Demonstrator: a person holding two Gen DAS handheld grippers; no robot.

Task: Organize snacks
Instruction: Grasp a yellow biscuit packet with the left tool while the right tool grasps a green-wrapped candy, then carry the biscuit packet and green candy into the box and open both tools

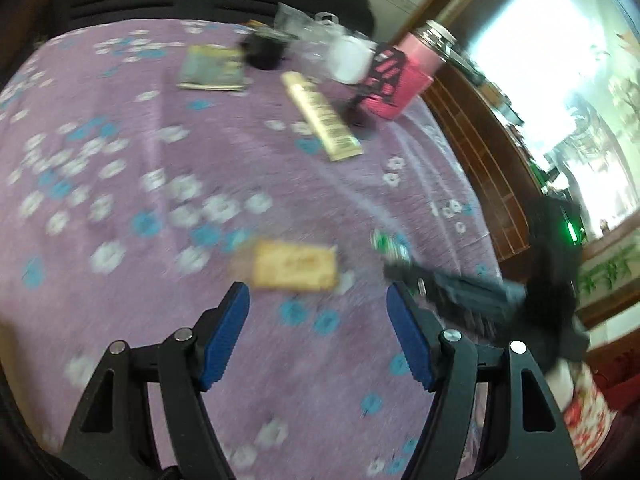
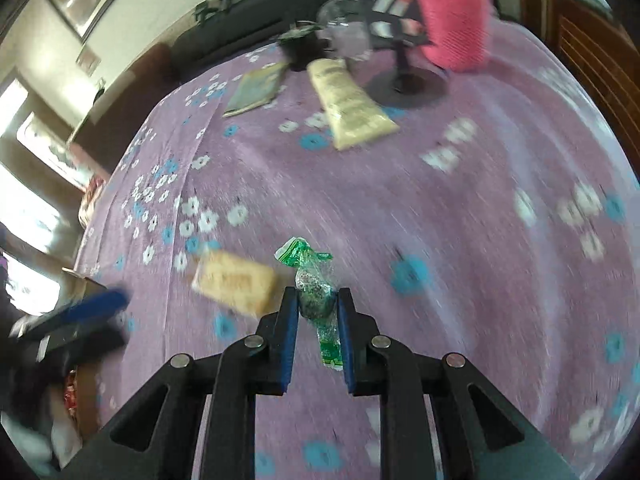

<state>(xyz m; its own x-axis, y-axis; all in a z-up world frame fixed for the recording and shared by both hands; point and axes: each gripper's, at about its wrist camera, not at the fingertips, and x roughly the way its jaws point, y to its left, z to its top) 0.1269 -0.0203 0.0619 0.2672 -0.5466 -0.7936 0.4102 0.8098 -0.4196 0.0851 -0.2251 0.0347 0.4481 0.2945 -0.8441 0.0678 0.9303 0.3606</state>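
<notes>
Left gripper (image 1: pixel 318 308) angled steeply downward, blue pads (image 1: pixel 224 336) standing wide apart with nothing between them. Right gripper (image 2: pixel 318 300) likewise tilted down, jaws clamped on a green-wrapped candy (image 2: pixel 316 296) at the fingertips.

My left wrist camera is looking steeply down along its own fingers at the purple flowered tablecloth (image 1: pixel 168 184), riding close above it, facing the far edge where the pink mesh basket (image 1: pixel 404 76) is standing. My right wrist camera is tilting down just as steeply, equally near. Both views are sharing the yellow biscuit packet (image 1: pixel 294 266), the cream tube (image 1: pixel 320 116) and the basket; each is also catching the other gripper at its edge.
</notes>
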